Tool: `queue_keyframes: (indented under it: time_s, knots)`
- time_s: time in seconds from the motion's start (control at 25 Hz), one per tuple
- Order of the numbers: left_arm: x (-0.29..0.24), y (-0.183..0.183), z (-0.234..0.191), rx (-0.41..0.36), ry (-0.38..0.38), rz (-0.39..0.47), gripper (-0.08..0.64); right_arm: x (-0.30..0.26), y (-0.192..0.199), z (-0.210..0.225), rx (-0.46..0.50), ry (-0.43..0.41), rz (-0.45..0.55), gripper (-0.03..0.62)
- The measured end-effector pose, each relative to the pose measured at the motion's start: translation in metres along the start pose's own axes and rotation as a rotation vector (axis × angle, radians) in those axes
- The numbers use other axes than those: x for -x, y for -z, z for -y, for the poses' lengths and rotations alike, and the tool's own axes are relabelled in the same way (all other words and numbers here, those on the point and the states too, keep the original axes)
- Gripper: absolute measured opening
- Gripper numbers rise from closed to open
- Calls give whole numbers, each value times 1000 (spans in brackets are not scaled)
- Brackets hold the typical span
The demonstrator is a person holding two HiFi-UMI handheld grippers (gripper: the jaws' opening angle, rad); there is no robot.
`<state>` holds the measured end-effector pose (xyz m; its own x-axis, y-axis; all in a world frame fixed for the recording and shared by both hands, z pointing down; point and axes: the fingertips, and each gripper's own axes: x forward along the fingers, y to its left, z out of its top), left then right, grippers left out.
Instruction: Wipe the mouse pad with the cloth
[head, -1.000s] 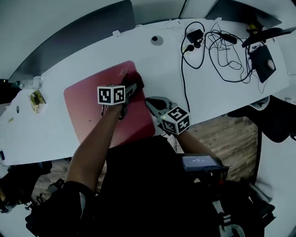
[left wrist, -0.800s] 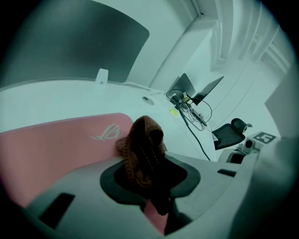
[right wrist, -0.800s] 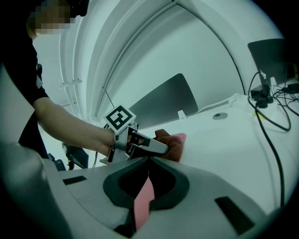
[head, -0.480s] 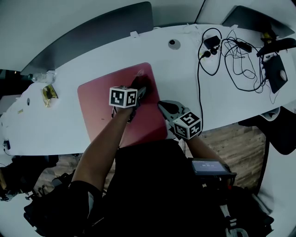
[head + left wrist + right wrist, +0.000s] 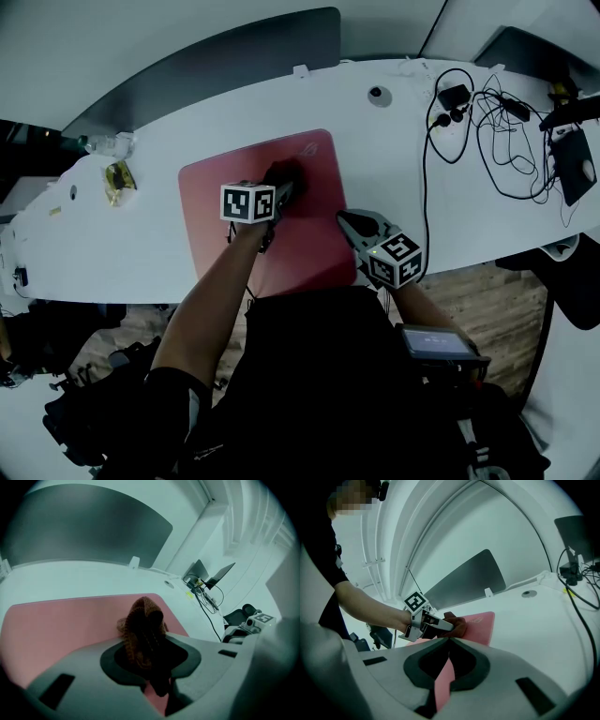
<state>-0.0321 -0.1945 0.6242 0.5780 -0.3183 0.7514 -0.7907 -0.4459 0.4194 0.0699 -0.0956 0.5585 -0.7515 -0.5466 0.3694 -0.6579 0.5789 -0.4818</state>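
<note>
- Head view: your left gripper [image 5: 279, 191] presses the dark cloth [image 5: 285, 172] onto the red mouse pad [image 5: 216, 208], near the pad's far right corner. Your right gripper [image 5: 350, 222] sits at the pad's right edge.
- Left gripper view: the jaws are closed on the cloth. It looks soft, light and floppy, so hold a thick bunch.
- Right gripper view: the jaws pinch the pad's thin edge. The pad looks flat and bendy. No box or bowl shows.

Person in a black short-sleeved top [image 5: 309, 375]. The left gripper [image 5: 284, 185] and right gripper [image 5: 349, 221] had pale grey moulded bodies with dark recesses behind the jaws. Each carried a white cube [image 5: 248, 202] faced with black square markers.
</note>
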Motion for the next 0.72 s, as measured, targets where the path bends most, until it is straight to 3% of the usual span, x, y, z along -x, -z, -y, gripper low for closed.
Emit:
queue_keyframes:
  time_s: [0.72]
  knots:
    - [81, 34, -107, 120, -139, 57, 112, -12, 3, -17, 21, -31, -30, 26]
